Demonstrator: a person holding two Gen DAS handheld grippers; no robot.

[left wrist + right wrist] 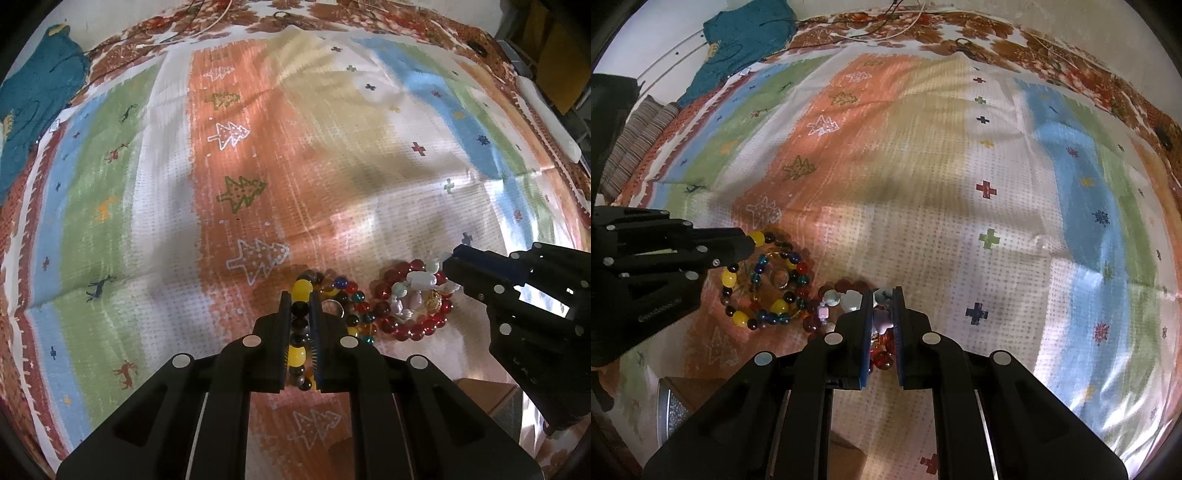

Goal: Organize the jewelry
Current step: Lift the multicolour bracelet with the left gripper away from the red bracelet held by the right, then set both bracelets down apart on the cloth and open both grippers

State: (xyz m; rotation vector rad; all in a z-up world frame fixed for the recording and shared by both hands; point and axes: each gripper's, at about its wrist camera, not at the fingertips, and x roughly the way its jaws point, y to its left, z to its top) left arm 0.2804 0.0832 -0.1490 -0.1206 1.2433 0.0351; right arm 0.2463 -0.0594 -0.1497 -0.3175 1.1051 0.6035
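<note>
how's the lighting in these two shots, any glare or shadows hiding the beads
Left wrist view: sunlit glare beside the red bead bracelet; broad shadow crosses the cloth farther off. Right wrist view: bright washout on the cloth's lower right, yellow-and-black bracelet clearly lit; fisheye bends both.

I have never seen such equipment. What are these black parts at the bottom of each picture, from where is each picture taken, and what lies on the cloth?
The black parts are hand-held grippers: a person holds one in each hand, and no robot arm is involved. Each gripper carries a wide-angle camera looking forward along its two jaws, so each picture shows its own gripper at the bottom and the other one at the side.

The left gripper has its jaws closed on a bracelet of yellow and dark beads. The right gripper has its jaws closed around a bracelet of pale beads, which lies over a red bead bracelet.

Everything rests on a striped cloth printed with trees. A small ring lies inside the multicoloured beads.
</note>
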